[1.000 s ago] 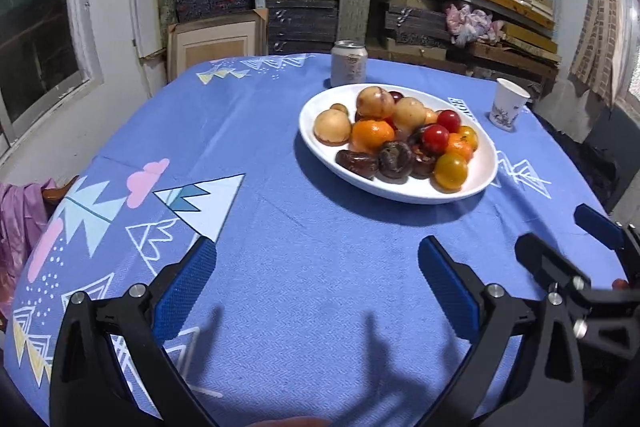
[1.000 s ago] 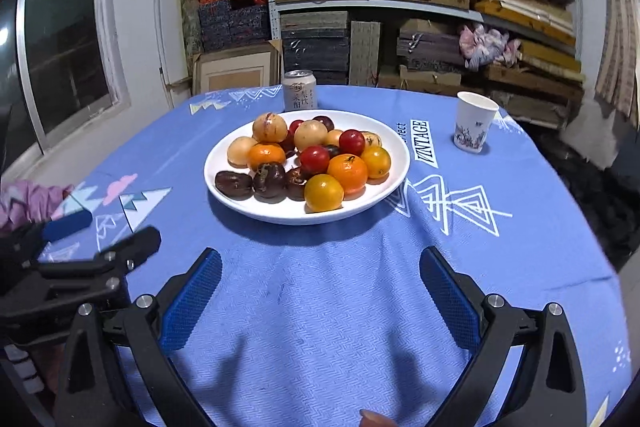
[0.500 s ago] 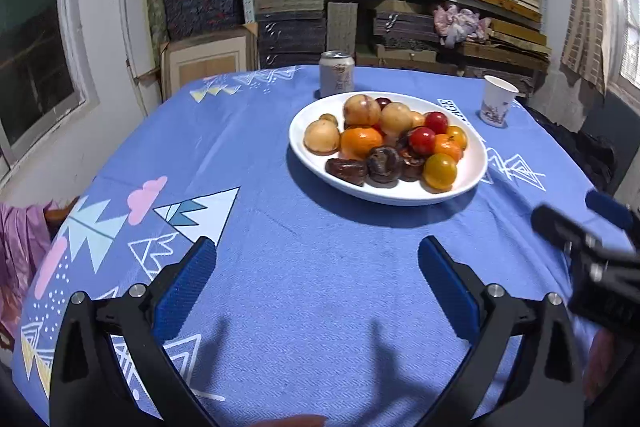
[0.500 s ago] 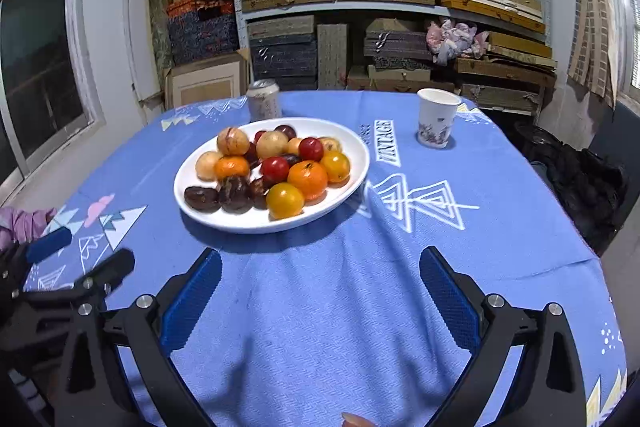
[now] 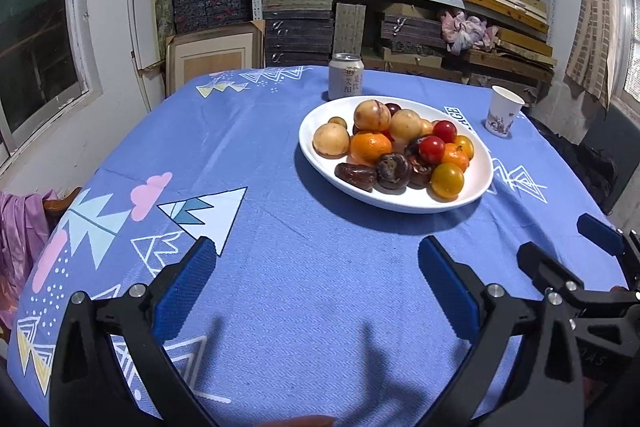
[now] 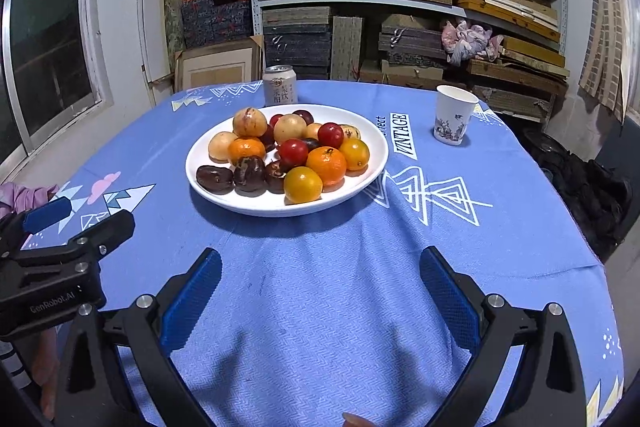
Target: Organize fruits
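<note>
One white plate [image 6: 372,163] sat on the table [image 6: 320,307], holding about sixteen fruits: three pale round ones, two oranges [image 6: 326,165], two yellow tomatoes [image 6: 303,183], three red tomatoes [image 6: 293,151], and several dark ones. One can [image 6: 280,85] stood at 12 o'clock, one paper cup [image 6: 454,115] at 2 o'clock.

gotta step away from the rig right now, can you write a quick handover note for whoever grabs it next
Left claw: open, empty, over the blue tablecloth, short of the plate.
Right claw: open, empty, also short of the plate.
All the fruit is piled on the white plate mid-table: oranges, red and yellow tomatoes, pale round fruits, dark wrinkled ones.
Drink can stands behind the plate; paper cup to its right.
Done: nothing visibly sorted.
Left: all the organizing.
</note>
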Motion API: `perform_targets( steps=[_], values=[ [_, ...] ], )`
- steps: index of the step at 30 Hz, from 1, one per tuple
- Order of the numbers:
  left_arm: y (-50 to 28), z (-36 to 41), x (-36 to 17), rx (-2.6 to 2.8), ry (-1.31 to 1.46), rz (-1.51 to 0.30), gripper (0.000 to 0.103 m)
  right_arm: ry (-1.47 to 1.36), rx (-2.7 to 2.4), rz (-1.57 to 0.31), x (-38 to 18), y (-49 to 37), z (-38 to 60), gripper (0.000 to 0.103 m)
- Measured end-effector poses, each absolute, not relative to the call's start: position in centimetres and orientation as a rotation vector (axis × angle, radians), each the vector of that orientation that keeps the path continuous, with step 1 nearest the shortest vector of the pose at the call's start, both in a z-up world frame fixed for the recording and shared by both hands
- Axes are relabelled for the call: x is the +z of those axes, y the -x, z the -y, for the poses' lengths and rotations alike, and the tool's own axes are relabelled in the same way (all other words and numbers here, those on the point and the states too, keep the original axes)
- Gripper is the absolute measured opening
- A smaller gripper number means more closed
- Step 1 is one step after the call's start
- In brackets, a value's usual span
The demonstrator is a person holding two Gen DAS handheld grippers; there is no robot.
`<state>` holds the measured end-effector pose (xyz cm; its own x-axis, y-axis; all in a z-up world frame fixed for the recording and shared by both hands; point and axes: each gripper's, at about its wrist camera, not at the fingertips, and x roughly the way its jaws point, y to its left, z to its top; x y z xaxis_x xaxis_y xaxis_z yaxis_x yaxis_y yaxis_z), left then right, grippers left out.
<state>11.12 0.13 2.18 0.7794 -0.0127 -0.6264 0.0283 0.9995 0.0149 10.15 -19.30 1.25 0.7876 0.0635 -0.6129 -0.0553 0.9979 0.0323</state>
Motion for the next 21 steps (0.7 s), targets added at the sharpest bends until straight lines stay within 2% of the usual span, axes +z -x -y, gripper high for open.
perform_targets(
  steps=[21],
  values=[
    [-10.95, 0.17, 2.13, -0.034, -0.031, -0.674, 0.099, -0.014, 0.07, -0.666, 1.19, -10.22, 19.26, 0.1]
  ],
)
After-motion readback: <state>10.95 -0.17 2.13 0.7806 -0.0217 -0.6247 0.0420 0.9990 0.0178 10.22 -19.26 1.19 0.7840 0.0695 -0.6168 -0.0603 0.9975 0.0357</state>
